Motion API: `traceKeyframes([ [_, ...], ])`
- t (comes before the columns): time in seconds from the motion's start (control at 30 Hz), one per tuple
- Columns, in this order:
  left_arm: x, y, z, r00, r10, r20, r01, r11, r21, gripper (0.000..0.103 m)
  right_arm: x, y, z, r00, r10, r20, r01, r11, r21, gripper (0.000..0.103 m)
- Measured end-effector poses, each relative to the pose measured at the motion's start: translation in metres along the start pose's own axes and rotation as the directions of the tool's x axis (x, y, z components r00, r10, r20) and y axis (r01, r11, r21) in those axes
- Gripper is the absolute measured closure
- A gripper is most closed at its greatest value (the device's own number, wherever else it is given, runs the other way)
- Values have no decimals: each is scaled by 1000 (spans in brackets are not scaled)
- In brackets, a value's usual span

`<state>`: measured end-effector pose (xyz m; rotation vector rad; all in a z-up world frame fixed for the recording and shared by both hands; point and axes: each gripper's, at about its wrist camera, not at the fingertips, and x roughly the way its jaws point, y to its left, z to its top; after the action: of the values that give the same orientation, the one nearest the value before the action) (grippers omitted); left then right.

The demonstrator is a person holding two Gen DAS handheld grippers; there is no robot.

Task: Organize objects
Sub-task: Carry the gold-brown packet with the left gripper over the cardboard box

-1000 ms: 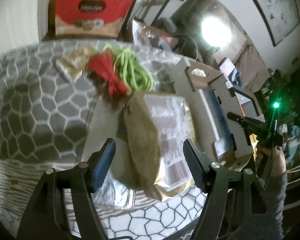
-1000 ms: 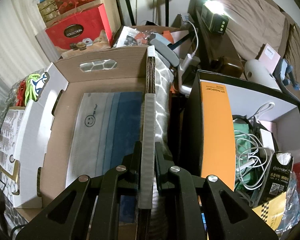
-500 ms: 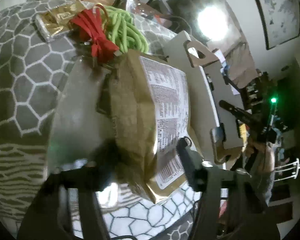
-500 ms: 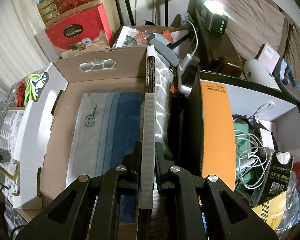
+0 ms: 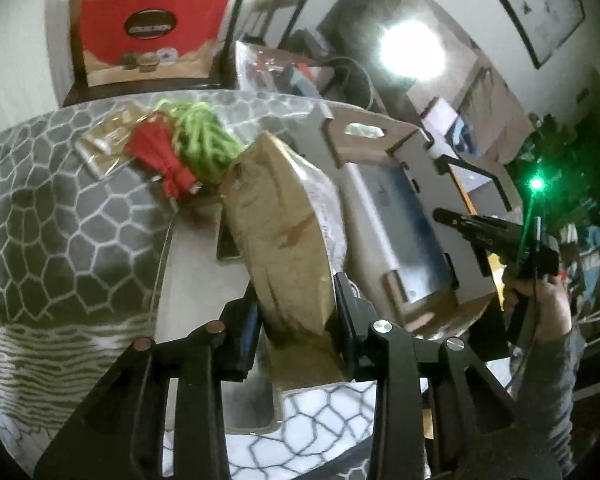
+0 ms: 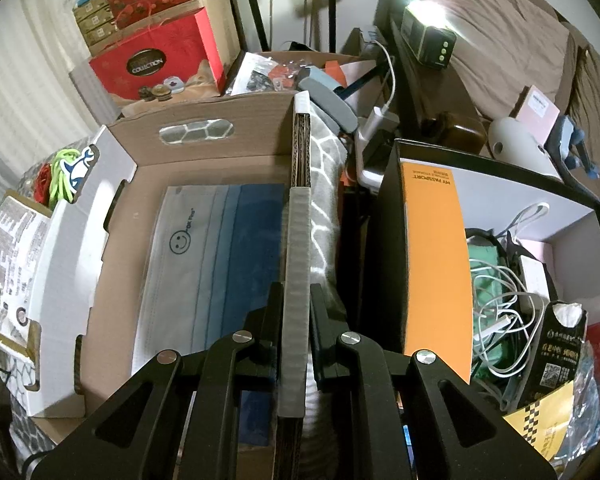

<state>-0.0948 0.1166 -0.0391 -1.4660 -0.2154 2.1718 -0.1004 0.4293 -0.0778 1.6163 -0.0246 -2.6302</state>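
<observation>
1. While the left gripper [image 5: 296, 320] faces the patterned cloth [image 5: 60, 216], its jaws are clamped on the lower end of a gold packet [image 5: 284, 248], which stands tilted on edge between them and reaches up and away from the fingers.
2. Beyond the packet's far end lie a red bundle [image 5: 156, 152] and a coil of green cord [image 5: 204, 140], touching each other.
3. Right of the left jaws sits the cardboard box [image 5: 404, 216], with the right gripper [image 5: 460, 224] at its far side.
4. Seen from the right wrist, the right gripper [image 6: 296, 304] has its jaws pressed together on the box's right wall [image 6: 298, 240], which runs straight ahead between the fingers.
5. Left of those jaws a blue pack [image 6: 212, 264] lies flat inside the box.
6. Right of them stands a black bin [image 6: 384, 248] holding white cables [image 6: 504, 304].
</observation>
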Motion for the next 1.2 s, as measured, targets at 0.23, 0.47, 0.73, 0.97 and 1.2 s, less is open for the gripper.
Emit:
traceKeyframes([
  [0.23, 2, -22, 6, 996, -90, -5, 90, 996, 8, 61, -1, -1, -2, 1000, -4, 1, 4, 1000, 0, 92],
  [0.47, 18, -40, 13, 998, -57, -12, 58, 997, 47, 54, 0, 0, -2, 1000, 0, 1, 0, 1000, 4, 92],
  [0.73, 23, -38, 23, 1000, 7, -3, -7, 998, 58, 41, 0, 1, -3, 1000, 0, 2, 0, 1000, 5, 92],
  [0.97, 27, -42, 28, 1000, 29, -4, -29, 996, 87, 64, 0, 0, -2, 1000, 0, 1, 0, 1000, 3, 92],
  [1.2, 17, -44, 26, 997, 59, 54, -65, 991, 113, 77, 0, 0, -2, 1000, 1, 2, -1, 1000, 4, 92],
])
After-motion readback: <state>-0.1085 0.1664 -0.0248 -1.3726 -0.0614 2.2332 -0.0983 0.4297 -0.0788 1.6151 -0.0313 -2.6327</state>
